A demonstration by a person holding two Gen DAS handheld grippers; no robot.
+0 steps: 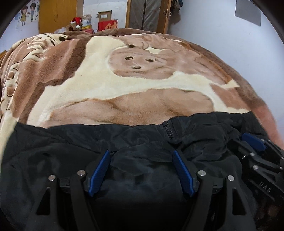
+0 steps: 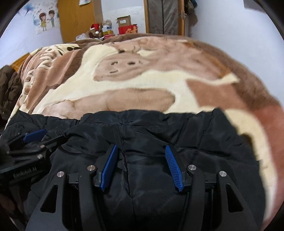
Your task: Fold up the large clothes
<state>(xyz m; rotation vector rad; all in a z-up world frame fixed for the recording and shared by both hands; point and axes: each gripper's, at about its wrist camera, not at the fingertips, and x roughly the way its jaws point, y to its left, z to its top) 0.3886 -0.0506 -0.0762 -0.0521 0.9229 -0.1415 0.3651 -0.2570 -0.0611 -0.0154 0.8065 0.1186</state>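
A black padded jacket (image 1: pixel 71 151) lies on a brown and cream plush blanket (image 1: pixel 88 85) on a bed. Its zipper (image 1: pixel 167 131) shows near the far edge. My left gripper (image 1: pixel 141 154) is open over the jacket, with fabric bulging between its blue pads (image 1: pixel 99 172). My right gripper (image 2: pixel 141 149) is also open over the jacket (image 2: pixel 204 142), astride a seam. Each gripper shows in the other's view: the right one at the right edge (image 1: pixel 255 144), the left one at the left edge (image 2: pixel 33 136).
The blanket (image 2: pixel 124 85) covers the bed beyond the jacket. A dark brown garment (image 2: pixel 8 85) lies at the bed's left side. Boxes and a plush toy with a Santa hat (image 1: pixel 76 23) stand behind the bed near wooden doors (image 1: pixel 56 16).
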